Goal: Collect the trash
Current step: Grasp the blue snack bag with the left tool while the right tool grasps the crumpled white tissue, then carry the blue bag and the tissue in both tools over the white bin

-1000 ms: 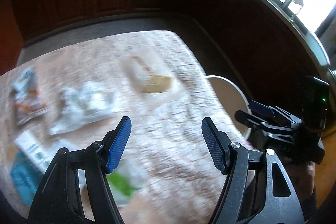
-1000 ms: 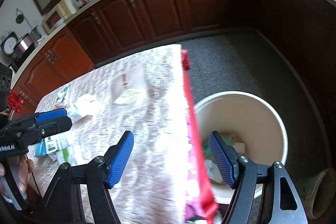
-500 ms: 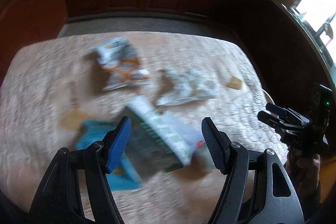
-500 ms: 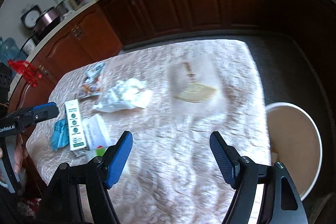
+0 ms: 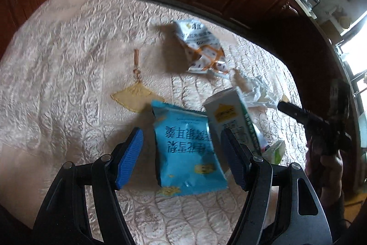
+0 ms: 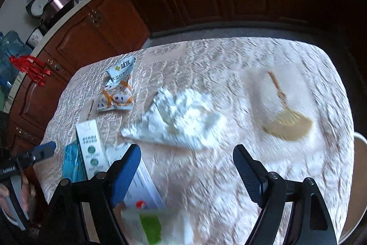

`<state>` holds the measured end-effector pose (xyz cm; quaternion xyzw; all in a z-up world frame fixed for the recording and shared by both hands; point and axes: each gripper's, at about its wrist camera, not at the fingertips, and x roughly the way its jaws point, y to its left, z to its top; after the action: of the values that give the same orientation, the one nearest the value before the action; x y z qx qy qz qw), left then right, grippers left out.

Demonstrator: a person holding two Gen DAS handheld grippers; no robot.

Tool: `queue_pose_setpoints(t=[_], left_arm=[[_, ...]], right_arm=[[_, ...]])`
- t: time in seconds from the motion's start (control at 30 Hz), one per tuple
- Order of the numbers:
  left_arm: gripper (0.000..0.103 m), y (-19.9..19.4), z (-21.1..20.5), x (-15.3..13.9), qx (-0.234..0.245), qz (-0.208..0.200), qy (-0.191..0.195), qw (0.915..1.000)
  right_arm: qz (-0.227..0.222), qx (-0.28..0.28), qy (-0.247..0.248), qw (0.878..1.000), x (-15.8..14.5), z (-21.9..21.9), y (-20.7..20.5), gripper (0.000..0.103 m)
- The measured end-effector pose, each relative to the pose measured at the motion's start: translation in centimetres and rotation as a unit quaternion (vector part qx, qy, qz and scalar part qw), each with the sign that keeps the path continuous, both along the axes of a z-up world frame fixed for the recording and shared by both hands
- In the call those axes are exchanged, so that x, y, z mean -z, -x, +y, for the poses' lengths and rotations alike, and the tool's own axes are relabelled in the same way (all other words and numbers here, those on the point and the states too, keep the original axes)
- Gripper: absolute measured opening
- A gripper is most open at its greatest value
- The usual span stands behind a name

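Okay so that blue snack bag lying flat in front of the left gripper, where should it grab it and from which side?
Probably from above, across its short width. The blue snack bag lies flat and slightly puffed on the tablecloth, between the open left gripper fingers. Pinch the puffed middle; keep the right finger clear of the white carton leaning alongside.

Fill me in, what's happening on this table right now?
A person holds two grippers over a table strewn with trash. The left gripper is open above a blue snack bag, not gripping it. The right gripper is empty, its jaws opening near crumpled white paper. An upright white carton and a white-and-orange wrapper lie untouched.
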<state>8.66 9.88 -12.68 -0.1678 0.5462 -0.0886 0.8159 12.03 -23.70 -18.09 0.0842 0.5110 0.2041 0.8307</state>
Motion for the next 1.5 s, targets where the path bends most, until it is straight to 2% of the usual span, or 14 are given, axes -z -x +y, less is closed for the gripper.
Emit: queue_pose_setpoints(t=[0.07,0.37,0.4,0.43,0.47,0.5,0.53,0.57,0.6,0.73,0.97,1.23,1.37,1.5], left_arm=[[0.069,-0.2,0.1,0.7,0.000,0.006,0.005,1.0000],[0.069,-0.5,-1.7,3.7,0.029,0.033,0.007,0.9990],[0.069,-0.7,-1.7,3.9,0.031,0.033,0.009,0.9990],[0.069,-0.8,-1.8,4.0,0.031,0.035,0.013,0.9988],[0.066,-0.8,-1.8,4.0,0.031,0.036,0.017,0.9987],[0.051,-0.8,-1.9,4.1,0.032,0.037,0.021,0.9986],[0.040,-0.9,-2.0,4.2,0.035,0.039,0.021,0.9984],[0.032,-0.8,-2.2,4.3,0.037,0.045,0.013,0.9982],[0.025,-0.7,-2.3,4.3,0.035,0.042,0.010,0.9984],[0.013,-0.1,-2.0,3.2,0.035,0.026,0.016,0.9989],[0.009,1.2,-1.2,0.2,0.036,-0.006,-0.008,0.9993],[0.007,2.9,0.0,-4.2,0.034,-0.053,-0.028,0.9976],[0.007,3.1,-0.9,-6.2,0.047,-0.073,-0.026,0.9959],[0.007,2.9,-4.0,-8.2,0.080,-0.096,-0.016,0.9920]], right_arm=[[0.001,-0.014,0.010,1.000,0.4,1.2,-1.1,0.095],[0.006,-0.037,0.045,0.998,2.6,4.2,-3.7,0.094],[0.005,-0.039,0.043,0.998,2.9,4.5,-3.8,0.088],[0.004,-0.041,0.040,0.998,3.0,4.6,-3.8,0.076],[0.005,-0.041,0.037,0.998,3.3,4.7,-3.8,0.069],[0.006,-0.041,0.035,0.999,3.6,5.0,-3.8,0.058],[0.003,-0.040,0.033,0.999,3.7,5.0,-3.7,0.054],[-0.002,-0.040,0.029,0.999,3.7,4.9,-3.5,0.050],[-0.006,-0.044,0.020,0.999,3.5,4.9,-3.2,0.037],[-0.019,-0.044,0.002,0.999,2.6,3.8,-2.1,0.028],[-0.048,-0.029,-0.037,0.998,-0.4,0.8,0.5,0.027],[-0.080,-0.021,-0.054,0.995,-3.6,-1.9,4.3,0.027],[-0.089,-0.014,-0.060,0.994,-4.6,-3.5,5.5,0.027],[-0.099,-0.002,-0.055,0.994,-5.2,-5.0,6.8,0.027]])
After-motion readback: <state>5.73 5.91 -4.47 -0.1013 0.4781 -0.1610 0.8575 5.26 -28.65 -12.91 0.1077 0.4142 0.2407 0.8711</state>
